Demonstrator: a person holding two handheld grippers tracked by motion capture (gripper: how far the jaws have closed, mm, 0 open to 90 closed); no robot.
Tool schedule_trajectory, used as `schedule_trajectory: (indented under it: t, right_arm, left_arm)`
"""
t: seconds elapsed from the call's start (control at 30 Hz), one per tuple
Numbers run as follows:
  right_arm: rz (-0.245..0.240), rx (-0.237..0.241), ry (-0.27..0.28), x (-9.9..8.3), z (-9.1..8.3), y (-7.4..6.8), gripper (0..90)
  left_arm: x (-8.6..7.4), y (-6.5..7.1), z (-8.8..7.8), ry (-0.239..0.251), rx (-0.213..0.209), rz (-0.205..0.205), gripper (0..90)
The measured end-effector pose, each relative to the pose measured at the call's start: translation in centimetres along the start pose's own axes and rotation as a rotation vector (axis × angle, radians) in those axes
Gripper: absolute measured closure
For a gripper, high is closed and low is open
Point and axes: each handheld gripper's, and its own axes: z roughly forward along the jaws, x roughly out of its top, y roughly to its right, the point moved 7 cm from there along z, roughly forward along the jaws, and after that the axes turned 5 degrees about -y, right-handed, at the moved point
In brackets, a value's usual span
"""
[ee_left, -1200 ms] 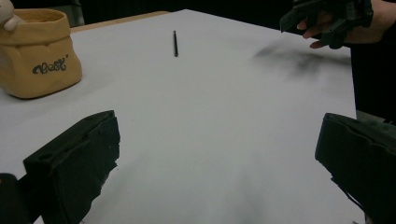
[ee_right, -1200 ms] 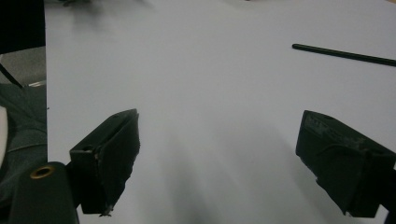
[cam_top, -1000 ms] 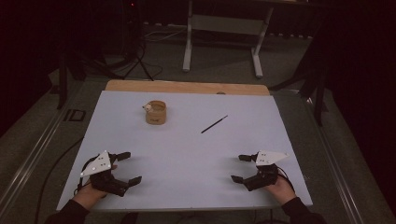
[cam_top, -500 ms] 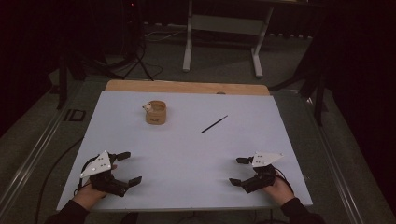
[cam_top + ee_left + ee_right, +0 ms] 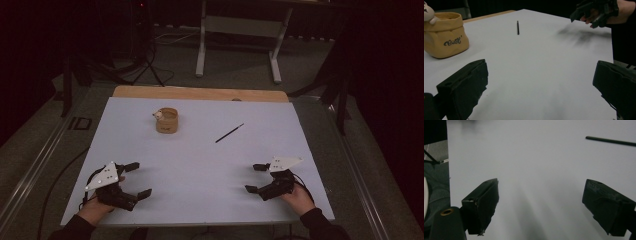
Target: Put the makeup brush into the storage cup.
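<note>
A small tan fabric pouch (image 5: 167, 120) stands upright on the white table (image 5: 200, 165), back left of centre, with a little pale toy figure (image 5: 158, 114) at its rim. The pouch (image 5: 445, 35) appears at the upper left of the left gripper view. A thin black stick (image 5: 229, 133) lies flat, right of the pouch, and shows as the stick (image 5: 518, 27) and the stick (image 5: 610, 141) in the gripper views. My left gripper (image 5: 137, 179) rests open near the front left corner. My right gripper (image 5: 254, 177) is open near the front right, jaws pointing left, holding nothing.
A wooden strip (image 5: 200, 93) runs along the table's far edge. Beyond it stand a metal frame stand (image 5: 240, 30) and cables on the dark floor. The other hand and gripper (image 5: 599, 12) show at the top right of the left gripper view.
My right gripper has shifted slightly toward the front edge and turned a little. The left gripper, pouch and stick have stayed in place.
</note>
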Motion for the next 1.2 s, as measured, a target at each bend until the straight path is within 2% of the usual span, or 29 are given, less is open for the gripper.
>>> schedule_trajectory:
  t: [0.17,0.4,0.53,0.67,0.77,0.9,1.0,1.2]
  right_arm:
    - [-0.001,-0.032,-0.013,0.9,0.0,0.9,13.5]
    - [-0.012,-0.006,-0.039,2.0,0.7,1.9,13.5]
    - [-0.008,-0.009,-0.062,2.1,1.1,2.5,13.5]
    - [0.006,-0.001,-0.092,2.2,1.5,3.1,13.7]
    - [-0.015,-0.012,-0.121,2.3,1.6,3.6,13.7]
    - [0.002,0.001,-0.151,2.5,1.9,4.2,13.7]
    - [-0.031,-0.006,-0.188,2.7,2.2,4.6,13.6]
    - [-0.031,0.005,-0.232,3.1,2.9,5.4,13.7]
  left_arm:
    - [0.1,0.0,-0.1,0.004,0.000,-0.001,0.0]
    - [0.0,0.0,0.0,0.000,0.001,0.003,0.0]
    - [0.0,0.0,0.0,0.000,0.000,0.007,0.0]
    - [0.1,0.0,0.0,0.003,0.000,0.004,0.0]
    - [0.1,0.0,0.0,0.005,-0.001,0.006,0.0]
    - [0.1,0.0,0.0,0.004,-0.002,0.007,0.0]
    - [0.1,0.0,0.0,0.006,-0.003,0.007,0.0]
    - [0.1,0.0,0.0,0.005,-0.004,0.010,0.0]
